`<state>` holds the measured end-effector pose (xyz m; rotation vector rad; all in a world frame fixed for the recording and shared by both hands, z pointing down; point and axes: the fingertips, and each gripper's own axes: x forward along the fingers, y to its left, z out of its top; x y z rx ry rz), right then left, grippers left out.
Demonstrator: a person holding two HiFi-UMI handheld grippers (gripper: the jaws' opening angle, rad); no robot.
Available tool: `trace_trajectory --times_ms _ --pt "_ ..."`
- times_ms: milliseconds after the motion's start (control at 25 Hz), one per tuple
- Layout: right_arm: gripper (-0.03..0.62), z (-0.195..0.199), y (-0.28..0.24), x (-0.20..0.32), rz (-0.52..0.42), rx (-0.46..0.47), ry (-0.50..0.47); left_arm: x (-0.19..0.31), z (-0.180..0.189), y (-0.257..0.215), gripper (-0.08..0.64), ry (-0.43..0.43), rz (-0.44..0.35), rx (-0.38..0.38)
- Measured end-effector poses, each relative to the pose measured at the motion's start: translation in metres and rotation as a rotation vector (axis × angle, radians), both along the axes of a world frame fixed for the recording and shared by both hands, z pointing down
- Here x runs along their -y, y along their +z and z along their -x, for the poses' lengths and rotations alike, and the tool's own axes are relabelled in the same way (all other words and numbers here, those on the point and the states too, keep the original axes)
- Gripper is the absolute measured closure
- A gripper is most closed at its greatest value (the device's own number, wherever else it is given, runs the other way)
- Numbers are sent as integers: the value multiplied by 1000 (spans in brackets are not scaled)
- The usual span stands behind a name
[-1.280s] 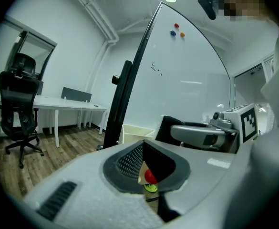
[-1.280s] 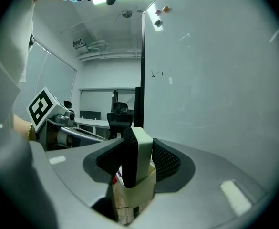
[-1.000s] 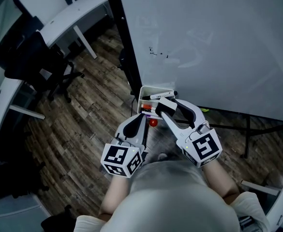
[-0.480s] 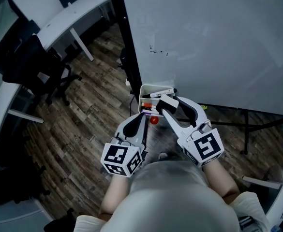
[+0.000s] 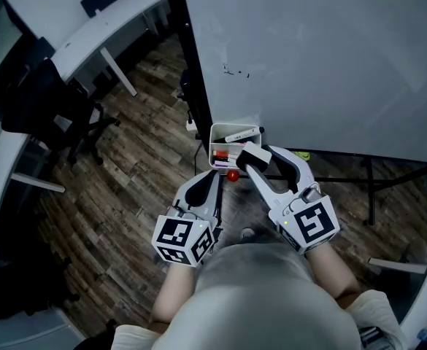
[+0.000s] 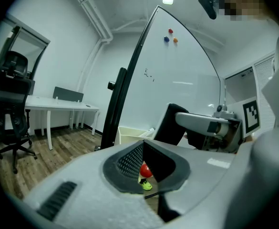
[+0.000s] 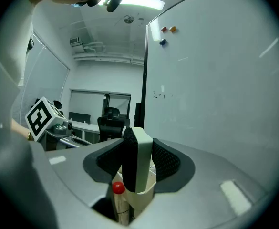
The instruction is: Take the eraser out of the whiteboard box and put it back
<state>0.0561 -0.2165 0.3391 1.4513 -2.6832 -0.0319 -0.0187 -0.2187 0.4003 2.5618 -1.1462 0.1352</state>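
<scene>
The white whiteboard box (image 5: 217, 133) hangs at the board's lower left corner with markers (image 5: 241, 134) in it. My right gripper (image 5: 254, 160) is shut on the eraser (image 5: 250, 156), a white block with black felt, held just in front of and above the box. In the right gripper view the eraser (image 7: 137, 159) stands upright between the pads, with the box (image 7: 148, 195) below it. My left gripper (image 5: 214, 176) hovers lower left of the box, shut and holding nothing. Its pads (image 6: 129, 160) meet at the tips. A small red ball (image 5: 232, 174) shows under the box.
The whiteboard (image 5: 330, 57) fills the upper right, on a black post (image 5: 189, 71) with stand legs (image 5: 369, 189) over the wood floor. A black office chair (image 5: 56, 97) and white desks (image 5: 107, 22) stand at the left.
My right gripper has drawn the eraser slightly up and away from the box. The left gripper has stayed where it was.
</scene>
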Motion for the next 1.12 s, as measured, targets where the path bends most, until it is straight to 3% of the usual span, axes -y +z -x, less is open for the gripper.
trace_trajectory --times_ms 1120 --pt "411 17 -5 -80 -14 43 124 -58 19 -13 555 100 -25 -24"
